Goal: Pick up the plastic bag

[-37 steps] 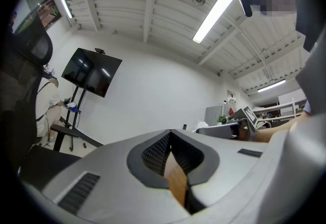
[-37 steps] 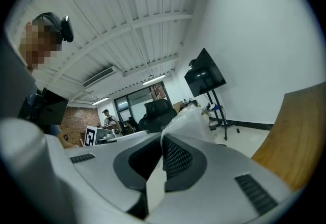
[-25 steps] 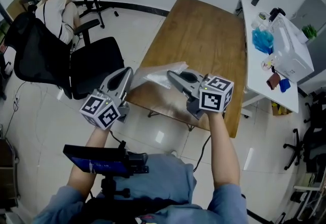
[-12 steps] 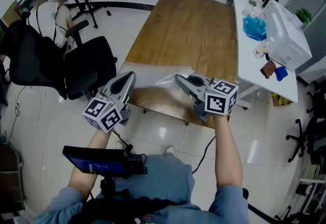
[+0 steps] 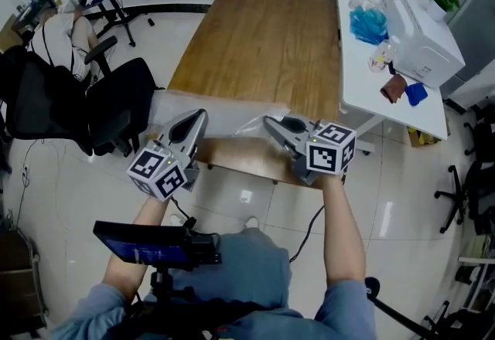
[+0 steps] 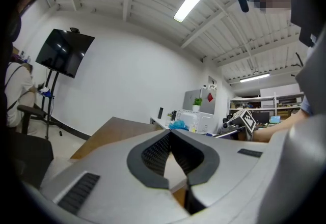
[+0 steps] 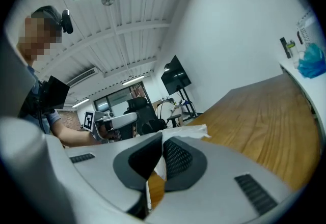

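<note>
Plastic bag [image 5: 232, 114]: thin milky film, crinkled, slight sheen. Table [image 5: 263, 37]: wood, visible grain, satin-matt. Left gripper [image 5: 199, 114] and right gripper [image 5: 269, 123]: matt grey plastic shells, black ribbed pads [image 6: 155, 152]. Floor [image 5: 247, 199]: glossy pale tiles, throwing reflections. Side table [image 5: 353, 77]: smooth white top.

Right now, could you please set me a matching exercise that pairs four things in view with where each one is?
Things:
1. plastic bag
2. office chair
3. white box
4. wooden table

Places:
A. on the white table, at the right
B. on the floor, left of the wooden table
C. clamped in the right claw
D. between the office chair and the white table

Pairs: 1-C, 2-B, 3-A, 4-D
</note>
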A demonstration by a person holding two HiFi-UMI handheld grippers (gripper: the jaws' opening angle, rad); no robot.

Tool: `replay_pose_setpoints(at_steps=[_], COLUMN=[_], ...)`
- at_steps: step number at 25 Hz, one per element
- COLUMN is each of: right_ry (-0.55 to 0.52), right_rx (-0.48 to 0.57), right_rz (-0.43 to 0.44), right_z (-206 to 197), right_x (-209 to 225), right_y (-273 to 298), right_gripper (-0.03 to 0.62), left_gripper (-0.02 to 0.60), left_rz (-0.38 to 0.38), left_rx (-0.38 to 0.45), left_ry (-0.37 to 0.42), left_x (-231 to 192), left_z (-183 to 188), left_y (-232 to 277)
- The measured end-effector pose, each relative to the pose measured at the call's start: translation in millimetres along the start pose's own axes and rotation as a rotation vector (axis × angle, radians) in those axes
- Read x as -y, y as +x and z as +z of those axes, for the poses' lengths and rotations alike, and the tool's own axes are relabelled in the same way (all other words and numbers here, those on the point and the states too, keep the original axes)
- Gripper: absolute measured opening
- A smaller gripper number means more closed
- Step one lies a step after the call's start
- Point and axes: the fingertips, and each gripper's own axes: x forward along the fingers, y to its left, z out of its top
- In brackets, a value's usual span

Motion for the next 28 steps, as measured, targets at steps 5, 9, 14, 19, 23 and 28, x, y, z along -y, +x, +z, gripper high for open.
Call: replay_pose_setpoints(at_steps=[5, 9, 14, 19, 23, 28], right_ry=[0.034, 0.056, 0.055, 0.037, -0.022, -0.159], right_rx=[-0.013, -0.053, -0.126, -0.203, -0.257, -0.318], right_rz=[-0.030, -0.050, -0.080, -0.102, -0.169, -0.316], right_z=[-15, -29, -45, -60, -67, -81], right_x=[21, 40, 61, 75, 89, 111], right_y=[-35, -57, -74, -87, -97, -109], right_gripper=[0.001, 0.001, 0.001, 0.000, 0.000, 0.031], left_gripper=[0.008, 0.009, 0.009, 0.008, 0.009, 0.008], left_rz=[-0.030, -0.046, -0.065, -0.055, -0.070, -0.086], left_rx=[-0.022, -0.032, -0.050, -0.060, -0.068, -0.078], left_ry=[-0.001, -0.006, 0.010, 0.003, 0.003, -0.001], left_x=[29, 48, 63, 64, 70, 78], left_z=[-16, -25, -30, -37, -40, -47], left_y=[21, 37, 48, 53, 61, 70])
